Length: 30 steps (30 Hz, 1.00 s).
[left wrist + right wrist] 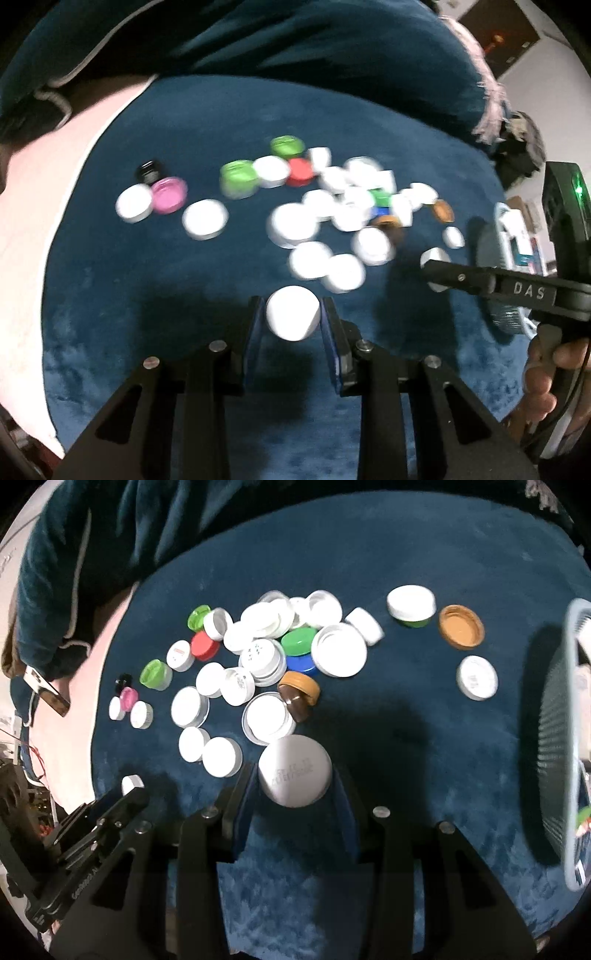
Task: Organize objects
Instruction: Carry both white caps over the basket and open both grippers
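Gripping one white cap each, the left gripper [293, 319] and right gripper [293, 775] are pinching small cap [293, 316] and larger lid [294, 770] by their rims above the cloth's [424, 535] near edge, likely for the basket [554, 709] at its right edge.

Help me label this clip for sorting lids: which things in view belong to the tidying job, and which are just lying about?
Job:
- left gripper, shut on a small white cap
- right gripper, shut on a larger white lid
- loose lids
- mesh basket

Lying about:
- blue cloth
- wiring
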Each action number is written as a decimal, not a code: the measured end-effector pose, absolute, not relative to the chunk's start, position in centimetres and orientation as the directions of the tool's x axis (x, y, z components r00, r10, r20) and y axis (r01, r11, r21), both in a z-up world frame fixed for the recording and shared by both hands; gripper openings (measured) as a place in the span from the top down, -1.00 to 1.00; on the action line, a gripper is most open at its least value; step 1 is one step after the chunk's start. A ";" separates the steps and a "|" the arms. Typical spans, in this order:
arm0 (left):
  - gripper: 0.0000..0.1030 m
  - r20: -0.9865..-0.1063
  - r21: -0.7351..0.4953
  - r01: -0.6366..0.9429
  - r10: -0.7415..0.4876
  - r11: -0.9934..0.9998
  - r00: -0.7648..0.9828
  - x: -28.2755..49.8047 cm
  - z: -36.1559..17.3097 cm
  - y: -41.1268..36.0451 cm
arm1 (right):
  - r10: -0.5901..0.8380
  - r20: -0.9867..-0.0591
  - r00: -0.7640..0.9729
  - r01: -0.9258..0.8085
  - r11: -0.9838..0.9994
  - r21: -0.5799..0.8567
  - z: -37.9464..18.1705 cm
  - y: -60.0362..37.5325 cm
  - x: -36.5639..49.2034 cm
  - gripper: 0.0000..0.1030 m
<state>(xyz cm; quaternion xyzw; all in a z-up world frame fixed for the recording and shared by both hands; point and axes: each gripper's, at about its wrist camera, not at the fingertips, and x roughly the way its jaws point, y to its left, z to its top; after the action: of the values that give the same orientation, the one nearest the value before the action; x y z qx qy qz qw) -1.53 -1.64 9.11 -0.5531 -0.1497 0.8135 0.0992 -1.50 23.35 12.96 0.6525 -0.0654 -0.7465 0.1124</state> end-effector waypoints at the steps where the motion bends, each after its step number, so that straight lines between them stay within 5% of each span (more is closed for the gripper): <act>1: 0.40 -0.866 -0.357 -0.011 0.336 -0.934 -0.370 -1.7 9.5 -1.0 | -0.257 -0.957 -0.137 0.076 -0.966 0.249 13.6 23.9 -1.1 0.20; 13: 0.40 -0.778 -0.413 -0.352 0.526 -0.840 -0.343 -2.0 16.6 14.0 | -0.231 -0.879 -0.418 -0.185 -0.925 0.331 19.2 34.5 3.1 0.20; 25: 0.40 -0.773 -0.345 -0.649 0.598 -0.678 -0.214 -1.1 18.6 30.4 | 0.049 -0.817 -0.575 -0.581 -0.727 0.366 21.3 47.1 9.5 0.19; 26: 0.24 -0.772 -0.355 -0.649 0.603 -0.673 -0.203 -1.2 18.2 31.0 | 0.047 -0.819 -0.571 -0.591 -0.716 0.371 21.0 47.8 9.7 0.18; 29: -0.86 -0.790 -0.395 -0.618 0.595 -0.680 -0.150 -1.8 16.7 31.7 | 0.024 -0.804 -0.595 -0.582 -0.703 0.410 20.8 48.9 9.6 0.16; 30: -0.98 -0.790 -0.412 -0.602 0.598 -0.683 -0.137 -1.9 16.3 31.5 | 0.033 -0.805 -0.593 -0.589 -0.699 0.405 20.8 49.1 9.6 0.04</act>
<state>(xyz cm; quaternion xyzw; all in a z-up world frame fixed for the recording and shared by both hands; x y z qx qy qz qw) -1.85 31.53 16.33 -0.5225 0.0023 0.7541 0.3978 9.59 49.10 20.79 0.4102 -0.3389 -0.8255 -0.1882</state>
